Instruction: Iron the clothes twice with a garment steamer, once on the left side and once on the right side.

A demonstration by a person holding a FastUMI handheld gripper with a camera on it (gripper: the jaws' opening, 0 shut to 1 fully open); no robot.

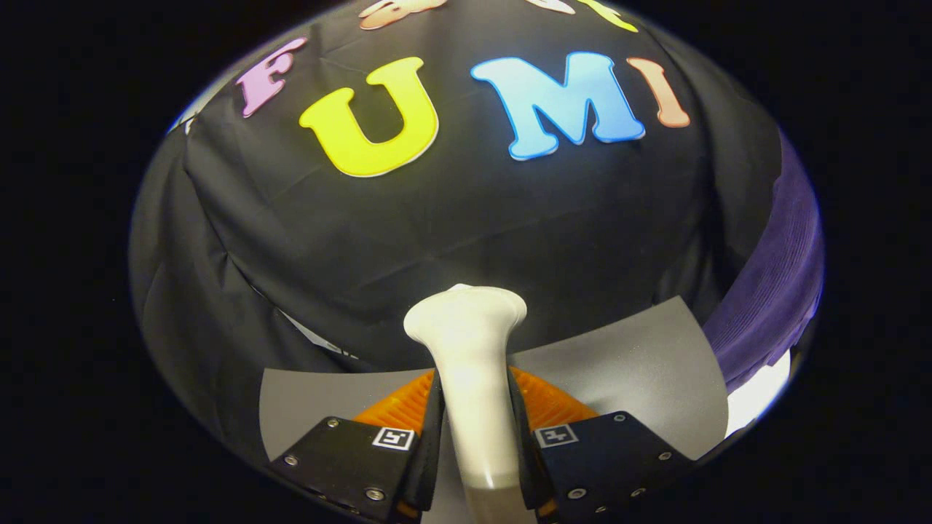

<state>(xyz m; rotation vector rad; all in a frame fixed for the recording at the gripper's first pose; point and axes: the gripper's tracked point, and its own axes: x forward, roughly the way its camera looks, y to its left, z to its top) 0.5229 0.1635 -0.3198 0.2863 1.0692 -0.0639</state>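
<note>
Clearly the jaws (475, 451) are gripping the garment steamer (470, 364) by its pale handle, one finger pressing on each side of it, and the flared head is pointing forward, away from the camera, toward the black cloth wall.

Going from left to right: off to the left, dark cloth is hanging in folds with nothing on it. Straight ahead, under and beyond the fingers, a grey desk (641, 364) is lying flat, and the steamer head is hovering above its far edge. Well to the right, past the desk's corner, a purple ribbed garment (772, 291) is hanging or draping; how it is held up I cannot tell.

My reading is that the steamer is in hand but not yet at work: its head is pointing at the wall, well apart from the purple cloth, so neither pass looks under way. The next move is probably calling for a swing to the right, turning the head to face the fabric, then a steady stroke down one side.

No containers are showing anywhere around the desk.
</note>
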